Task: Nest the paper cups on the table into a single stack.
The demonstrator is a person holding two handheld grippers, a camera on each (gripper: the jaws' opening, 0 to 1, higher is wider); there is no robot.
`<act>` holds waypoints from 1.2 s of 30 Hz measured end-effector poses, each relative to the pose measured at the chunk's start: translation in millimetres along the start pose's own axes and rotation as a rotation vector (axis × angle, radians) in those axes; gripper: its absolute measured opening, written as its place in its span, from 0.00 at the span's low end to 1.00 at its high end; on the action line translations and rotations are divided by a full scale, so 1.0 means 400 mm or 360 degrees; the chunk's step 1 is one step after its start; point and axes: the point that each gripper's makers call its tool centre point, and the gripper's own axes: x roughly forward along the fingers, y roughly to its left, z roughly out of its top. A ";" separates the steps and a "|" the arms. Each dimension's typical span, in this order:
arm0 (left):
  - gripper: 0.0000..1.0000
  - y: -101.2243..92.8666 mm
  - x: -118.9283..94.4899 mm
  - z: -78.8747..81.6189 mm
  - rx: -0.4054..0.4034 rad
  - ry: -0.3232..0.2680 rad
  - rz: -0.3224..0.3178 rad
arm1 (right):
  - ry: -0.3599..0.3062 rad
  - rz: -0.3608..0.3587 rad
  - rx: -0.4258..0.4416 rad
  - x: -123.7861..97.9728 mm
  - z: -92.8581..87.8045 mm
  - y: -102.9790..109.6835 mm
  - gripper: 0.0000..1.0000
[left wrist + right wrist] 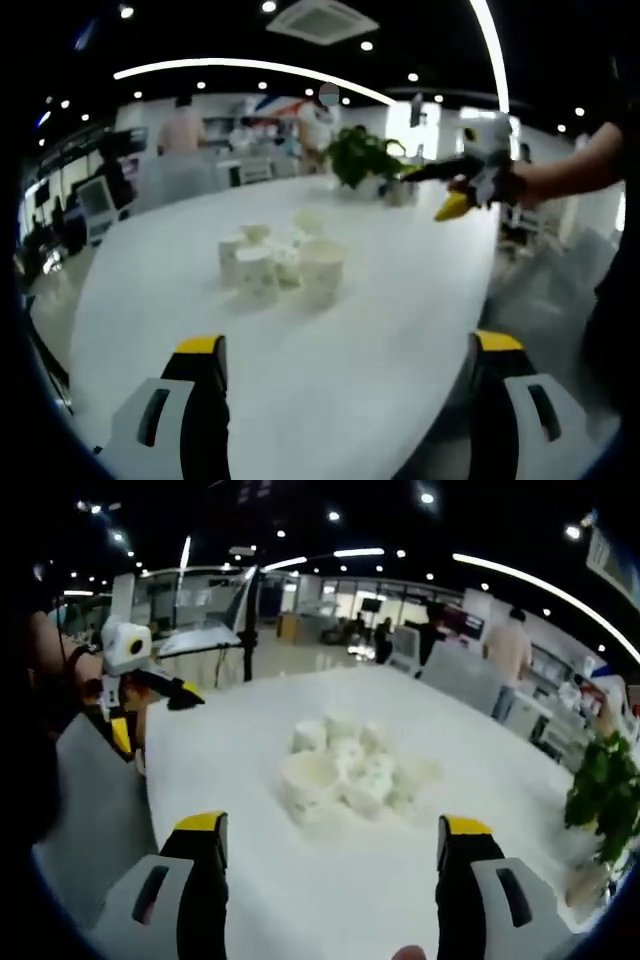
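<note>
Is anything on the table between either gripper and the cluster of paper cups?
Nothing visible. Bare white table lies between the left gripper and the paper cups, and likewise ahead of the right gripper. Both grippers are open and hold nothing.

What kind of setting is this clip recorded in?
Probably an open-plan office or showroom: a large white table holding a cluster of paper cups, a potted plant, desks with monitors along the side, people standing behind, and recessed ceiling lights.
</note>
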 end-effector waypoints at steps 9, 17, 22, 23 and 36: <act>0.99 -0.005 -0.007 -0.002 0.0009 -0.0005 0.0014 | 0.0022 0.0141 -0.0040 0.096 -0.003 0.028 0.79; 0.99 -0.001 -0.006 -0.015 -0.0039 0.0008 0.0054 | 0.0057 0.0230 -0.0053 0.176 -0.001 0.029 0.78; 0.99 0.005 -0.003 -0.013 -0.0057 0.0004 0.0074 | 0.0025 0.0275 -0.0052 0.217 0.012 0.031 0.77; 0.99 0.005 -0.002 -0.013 -0.0058 0.0005 0.0074 | 0.0032 0.0280 -0.0052 0.223 0.013 0.032 0.77; 0.99 0.017 -0.004 -0.021 -0.0068 -0.0002 0.0104 | 0.0088 0.0373 -0.0027 0.304 -0.018 0.048 0.69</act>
